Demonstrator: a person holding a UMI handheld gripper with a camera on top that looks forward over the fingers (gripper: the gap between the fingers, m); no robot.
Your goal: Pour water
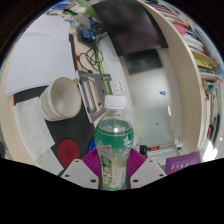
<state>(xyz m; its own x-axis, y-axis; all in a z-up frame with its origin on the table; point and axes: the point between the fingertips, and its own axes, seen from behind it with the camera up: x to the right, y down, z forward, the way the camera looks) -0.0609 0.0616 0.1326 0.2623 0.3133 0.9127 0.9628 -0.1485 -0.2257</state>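
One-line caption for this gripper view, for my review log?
Fingers grip a green-labelled water bottle upright, a white cup lying tipped beyond it on the cluttered desk.

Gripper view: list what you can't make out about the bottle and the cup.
- Bottle: base cut off between the fingers; label print too small to read.
- White cup: tilted on its side, inside too dim to show any contents.
- Gripper: contact of the pads with the bottle not resolvable.

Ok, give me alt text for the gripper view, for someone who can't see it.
A clear water bottle with a green label and white cap stands upright in the claw, its purple pads at either side. A white paper cup lies tipped on the cluttered desk beyond.
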